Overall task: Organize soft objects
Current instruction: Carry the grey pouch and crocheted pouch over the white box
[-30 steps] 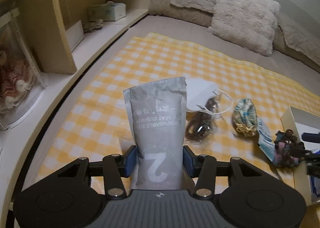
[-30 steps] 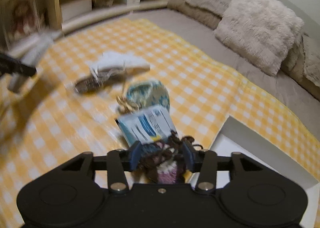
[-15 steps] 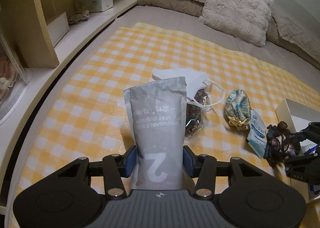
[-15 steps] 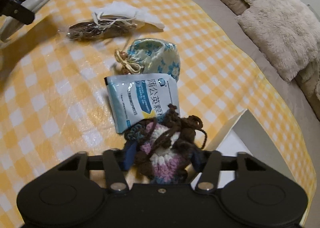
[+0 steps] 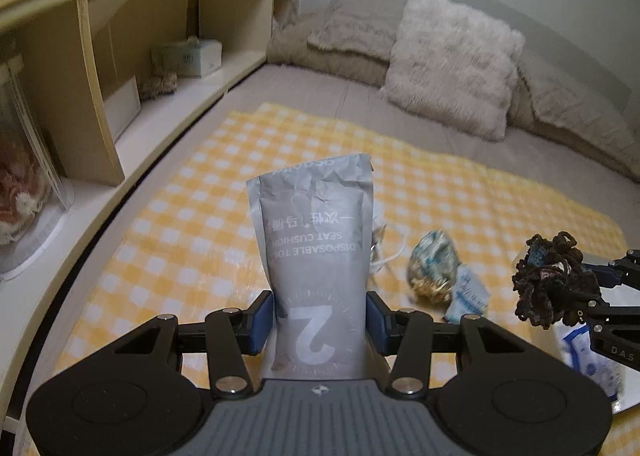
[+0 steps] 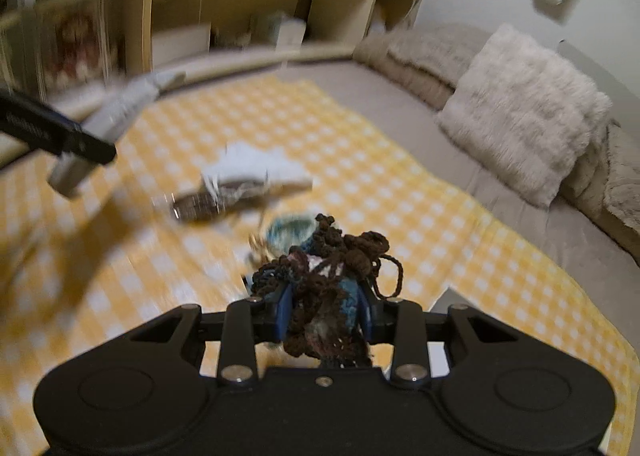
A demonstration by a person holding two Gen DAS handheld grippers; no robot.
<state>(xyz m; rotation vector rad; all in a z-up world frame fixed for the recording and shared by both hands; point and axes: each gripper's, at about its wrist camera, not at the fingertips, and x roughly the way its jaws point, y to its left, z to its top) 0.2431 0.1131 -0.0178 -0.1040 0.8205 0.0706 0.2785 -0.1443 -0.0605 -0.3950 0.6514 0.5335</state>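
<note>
A yellow-and-white checked cloth (image 5: 460, 192) covers the grey bed (image 5: 320, 96), with a fluffy pale pillow (image 5: 452, 64) at the far end and a wooden shelf unit (image 5: 100, 68) along the left. The left gripper (image 5: 320, 316) pinches a grey pouch (image 5: 316, 240) upright above the cloth. The right gripper (image 6: 324, 314) has its jaws closing on a brown crocheted piece (image 6: 328, 280), held clear of the cloth. A floral drawstring pouch (image 5: 434, 264) and a blue-white sachet (image 5: 468, 292) lie on the checks.

grey pouch (image 5: 316, 264) | "DISPOSABLE… SEAT CUSHION", "2" | upside down
</note>
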